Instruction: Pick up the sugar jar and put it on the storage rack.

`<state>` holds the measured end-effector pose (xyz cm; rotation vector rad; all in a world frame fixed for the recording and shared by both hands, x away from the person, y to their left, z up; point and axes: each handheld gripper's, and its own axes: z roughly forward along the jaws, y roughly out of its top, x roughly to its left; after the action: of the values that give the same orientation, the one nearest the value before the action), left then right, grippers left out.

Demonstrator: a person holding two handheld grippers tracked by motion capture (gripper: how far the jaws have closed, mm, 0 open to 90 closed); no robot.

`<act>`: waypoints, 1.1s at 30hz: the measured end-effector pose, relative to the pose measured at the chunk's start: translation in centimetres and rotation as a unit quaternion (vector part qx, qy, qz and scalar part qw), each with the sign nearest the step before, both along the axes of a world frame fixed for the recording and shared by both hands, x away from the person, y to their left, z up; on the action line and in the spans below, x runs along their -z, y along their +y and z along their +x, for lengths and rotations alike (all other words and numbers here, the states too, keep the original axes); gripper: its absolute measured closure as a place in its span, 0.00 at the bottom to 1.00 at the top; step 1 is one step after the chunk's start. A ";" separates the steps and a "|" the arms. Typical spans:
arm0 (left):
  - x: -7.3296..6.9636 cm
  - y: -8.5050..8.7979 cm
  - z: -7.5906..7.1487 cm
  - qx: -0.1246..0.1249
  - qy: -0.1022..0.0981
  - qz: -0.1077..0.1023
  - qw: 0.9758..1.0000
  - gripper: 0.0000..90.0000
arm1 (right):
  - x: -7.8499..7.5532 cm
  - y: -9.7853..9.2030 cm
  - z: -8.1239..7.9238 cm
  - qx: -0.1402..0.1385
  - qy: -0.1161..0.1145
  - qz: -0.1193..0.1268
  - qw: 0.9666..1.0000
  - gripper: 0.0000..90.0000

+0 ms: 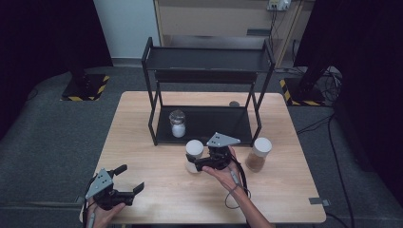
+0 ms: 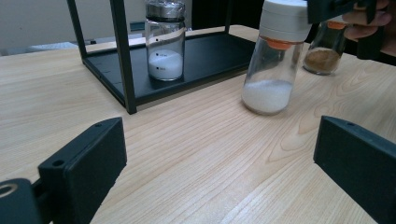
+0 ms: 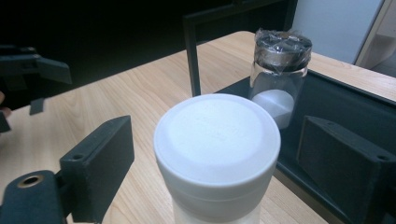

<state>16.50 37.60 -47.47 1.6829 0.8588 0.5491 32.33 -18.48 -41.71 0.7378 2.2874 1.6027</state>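
Now the step in hand looks like a grasp: the right gripper (image 1: 196,164) has its jaws either side of the white-capped jar (image 1: 194,153), with gaps visible between pads and cap in the right gripper view, so nothing is gripped yet. That jar (image 3: 217,149) stands on the table (image 1: 142,123) just in front of the rack (image 1: 209,61), near its front edge. Closing the jaws squarely on the cap seems the next need, likely followed by a lift toward the rack's lower shelf.

Counted, largest first: one table; one black two-shelf rack at the table's far side; two grippers; three jars. A foil-topped jar (image 1: 177,123) sits inside the rack on the lower shelf. A brown-filled jar (image 1: 259,154) stands right of the rack's front corner. The left gripper (image 1: 128,179), jaws wide apart and empty, rests well in front of the rack, near the table's front left.
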 end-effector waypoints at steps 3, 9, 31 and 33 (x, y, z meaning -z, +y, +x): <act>0.0 0.0 0.0 0.000 0.000 0.000 1.000 0.02 | 0.4 0.3 0.2 0.000 0.002 -0.001 1.000 0.18; 0.0 0.0 0.0 0.001 -0.001 0.000 1.000 0.02 | 1.0 0.6 0.2 -0.002 -0.007 -0.007 1.000 0.30; 0.0 0.1 0.1 0.002 0.001 -0.003 1.000 0.02 | 0.4 1.2 0.1 0.001 -0.022 -0.023 1.000 0.38; 0.0 0.1 0.1 0.002 0.001 -0.003 1.000 0.02 | 0.2 1.2 0.3 0.001 -0.021 -0.022 1.000 0.38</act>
<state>16.56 37.73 -47.51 1.6805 0.8569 0.5410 32.60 -17.25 -41.94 0.6896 2.2835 1.5473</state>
